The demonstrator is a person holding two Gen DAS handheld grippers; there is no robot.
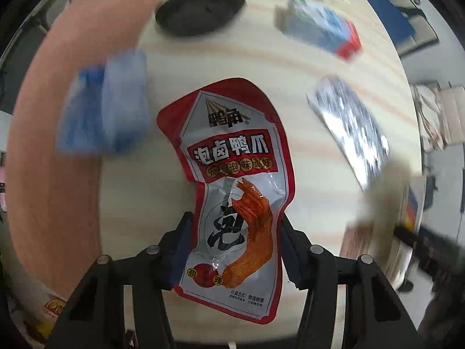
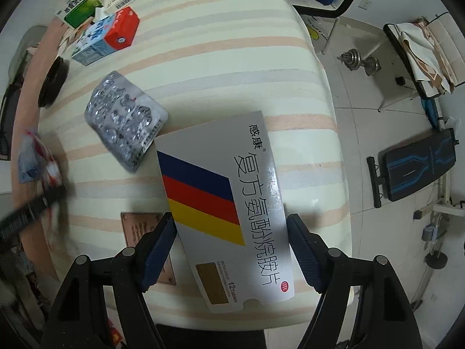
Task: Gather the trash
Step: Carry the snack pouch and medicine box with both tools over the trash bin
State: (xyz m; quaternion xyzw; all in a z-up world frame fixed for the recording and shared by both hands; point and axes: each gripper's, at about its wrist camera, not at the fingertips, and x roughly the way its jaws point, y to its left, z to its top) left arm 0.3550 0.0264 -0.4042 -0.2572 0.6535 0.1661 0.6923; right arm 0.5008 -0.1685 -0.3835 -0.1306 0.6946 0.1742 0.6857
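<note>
My left gripper (image 1: 232, 229) is shut on a red and white snack wrapper (image 1: 232, 180) printed with an orange duck foot, held above the striped table (image 1: 305, 67). My right gripper (image 2: 231, 232) is shut on a grey medicine box (image 2: 223, 192) with blue, red and yellow stripes, held over the table's near edge. A silver blister pack (image 2: 125, 122) lies on the table left of the box; it also shows blurred in the left wrist view (image 1: 351, 128). The left gripper and wrapper appear blurred at the far left of the right wrist view (image 2: 40, 171).
A blue and red carton (image 2: 104, 39) and a green carton (image 2: 80, 7) lie at the table's far side. A black round lid (image 1: 200, 10) sits near them. A blue packet (image 1: 104, 110) is blurred at left. A brown card (image 2: 148, 244) lies under the right gripper. Dumbbells (image 2: 360, 61) and a bench (image 2: 418, 163) stand on the floor.
</note>
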